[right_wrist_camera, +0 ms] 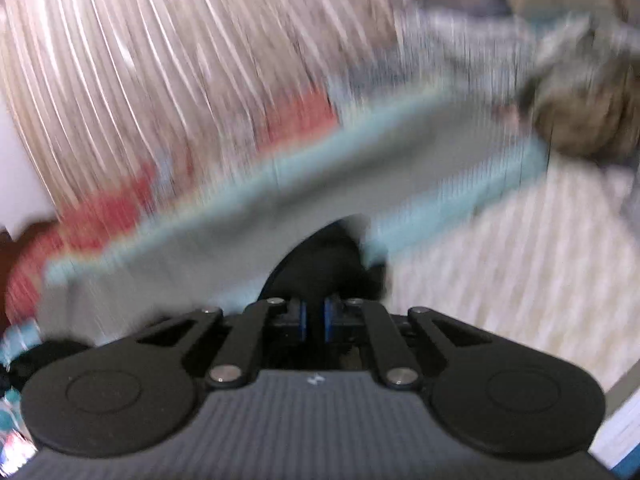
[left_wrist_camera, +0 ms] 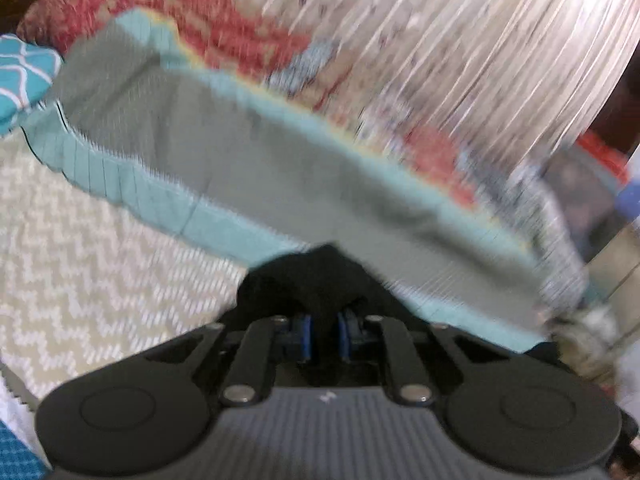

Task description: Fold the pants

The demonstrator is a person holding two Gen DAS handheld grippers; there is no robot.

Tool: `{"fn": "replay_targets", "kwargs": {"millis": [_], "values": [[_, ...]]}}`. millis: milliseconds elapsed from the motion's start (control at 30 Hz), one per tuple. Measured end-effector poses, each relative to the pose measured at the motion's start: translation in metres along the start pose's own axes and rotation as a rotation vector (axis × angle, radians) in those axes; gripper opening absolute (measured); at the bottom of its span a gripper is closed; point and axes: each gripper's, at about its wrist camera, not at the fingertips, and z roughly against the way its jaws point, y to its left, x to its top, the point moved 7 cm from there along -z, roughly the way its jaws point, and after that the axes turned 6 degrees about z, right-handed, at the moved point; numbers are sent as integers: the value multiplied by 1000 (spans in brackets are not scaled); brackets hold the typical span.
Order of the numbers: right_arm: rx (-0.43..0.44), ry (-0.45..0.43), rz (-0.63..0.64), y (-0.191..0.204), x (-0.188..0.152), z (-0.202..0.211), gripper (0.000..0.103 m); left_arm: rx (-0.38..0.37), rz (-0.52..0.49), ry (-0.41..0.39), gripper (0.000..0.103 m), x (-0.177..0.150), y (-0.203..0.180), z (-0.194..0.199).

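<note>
Both my grippers are clenched on the pants (left_wrist_camera: pixel 224 152), the left gripper (left_wrist_camera: pixel 324 256) pinching one part of the near edge and the right gripper (right_wrist_camera: pixel 340 236) another, fingers drawn together with cloth bunched between them. Gray with light teal borders, the pants hang stretched in the air between the two holds, above a bedspread (left_wrist_camera: pixel 88 248) woven in a pale zigzag. Beyond them lie a red patterned blanket (left_wrist_camera: pixel 132 4) and a pleated curtain (left_wrist_camera: pixel 460 28); both views are heavily blurred, so seams and waistband cannot be made out. I judge the fabric light, soft and limp: it sags where unsupported and will slide on itself. Holding at corners or along a hemmed border, with the span taut, should keep the fold square.
</note>
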Motion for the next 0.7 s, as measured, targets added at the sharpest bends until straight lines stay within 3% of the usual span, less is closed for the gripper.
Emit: {"fn": "replay_targets", "kwargs": {"millis": [100, 200, 267, 333, 400, 500, 567, 633, 700], "values": [[-26, -152, 50, -10, 40, 58, 10, -61, 23, -37, 12, 0, 8, 49], [-78, -196, 90, -29, 49, 95, 11, -39, 15, 12, 13, -26, 27, 60], [-90, -159, 114, -42, 37, 102, 11, 14, -5, 81, 20, -57, 46, 55], [-127, -81, 150, -54, 14, 95, 13, 114, -14, 163, 33, -88, 68, 41], [-173, 30, 199, -59, -18, 82, 19, 214, -39, 256, 34, -117, 94, 25], [-271, 165, 192, -80, -58, 72, 28, 255, -15, 255, 39, -136, 118, 36], [-262, 177, 116, -90, -67, 79, 34, 242, 45, 222, 54, -129, 130, 49], [-272, 170, 61, -95, -70, 89, 42, 254, 93, 179, 58, -118, 141, 56], [-271, 150, 32, -90, -70, 99, 42, 260, 139, 155, 62, -108, 148, 57]]}}
